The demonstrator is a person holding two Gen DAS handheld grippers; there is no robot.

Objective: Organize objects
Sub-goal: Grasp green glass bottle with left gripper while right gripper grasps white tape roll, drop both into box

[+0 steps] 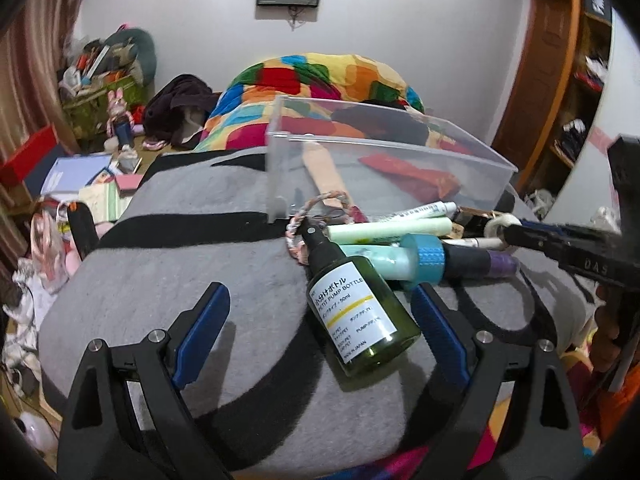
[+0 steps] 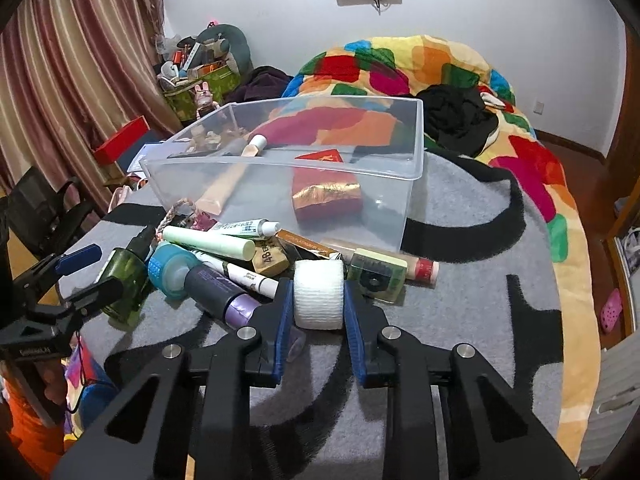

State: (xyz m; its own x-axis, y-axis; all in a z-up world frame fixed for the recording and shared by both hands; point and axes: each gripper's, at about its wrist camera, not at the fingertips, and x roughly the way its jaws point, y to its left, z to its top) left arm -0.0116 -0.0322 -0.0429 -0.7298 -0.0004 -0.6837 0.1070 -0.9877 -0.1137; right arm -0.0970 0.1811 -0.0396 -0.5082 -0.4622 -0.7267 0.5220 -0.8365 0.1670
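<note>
A: Left-hand side of the scene?

B: The left hand-held gripper (image 1: 322, 334), jaws wide apart, hangs over a grey-and-black blanket (image 1: 168, 272) spread on a bed. The green pump bottle (image 1: 356, 316) lies on its side between the blue pads (image 1: 204, 336); its base rests near the right pad, and neither pad presses on it.

A: And beyond the bottle?

B: A heap of small items on the blanket. A braided cord loop (image 1: 298, 224) lies at the bottle's black cap. To the right lie a pale green tube (image 1: 390, 230), a white printed tube (image 2: 244, 229), a white pen (image 2: 244, 274), a roll of blue tape (image 1: 424, 260) threaded on a dark tube with a purple end (image 2: 224, 294), and a tan eraser (image 2: 272, 260).

A: The container?

B: A clear plastic bin (image 2: 416, 140) stands upright just behind the heap. Inside it lie a beige tube (image 2: 228, 184) and a red-and-gold packet (image 2: 326, 196).

A: The right-hand side?

B: The right hand-held gripper (image 2: 316, 300) is clamped on a white gauze roll (image 2: 319, 294), both pads touching its sides, at the heap's near edge. Just right of the roll sits a green block with a black wheel (image 2: 376, 276); behind that lies a cream tube with a red-printed end (image 2: 424, 270). A colourful quilt (image 2: 532, 168) covers the bed beyond.
</note>
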